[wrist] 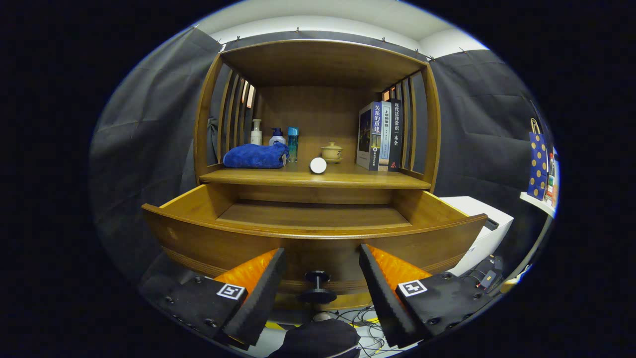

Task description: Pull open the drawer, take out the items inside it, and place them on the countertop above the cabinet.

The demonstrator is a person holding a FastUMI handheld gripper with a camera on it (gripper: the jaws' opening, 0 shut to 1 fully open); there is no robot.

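Released and spread wide, the claw (322, 278) sits low in the middle of the frame, its two fingers either side of the drawer's dark knob (317, 287) and touching nothing. The drawer (198, 238) stands pulled well out from the wooden cabinet, its curved front running across the lower half of the frame just beyond the fingertips. What can be seen of its floor looks bare, though the front panel hides the nearest strip, so I cannot tell whether anything lies there.

Going left to right along the countertop (377, 179) above: a folded blue towel (256, 155) at centre left, a white pump bottle (256, 132), a second pump bottle (277, 136) and a slim blue bottle (293, 143) standing behind and beside it, then a small white round thing (318, 165) near the front edge, a lidded cup (331, 151) just behind that, and a row of upright books (381, 135) at centre right.

My reading is that the pulling step is done and the emptying is at or near its end. The next move calls for lifting the claw over the drawer's front to check the hidden near strip, and closing on whatever remains.
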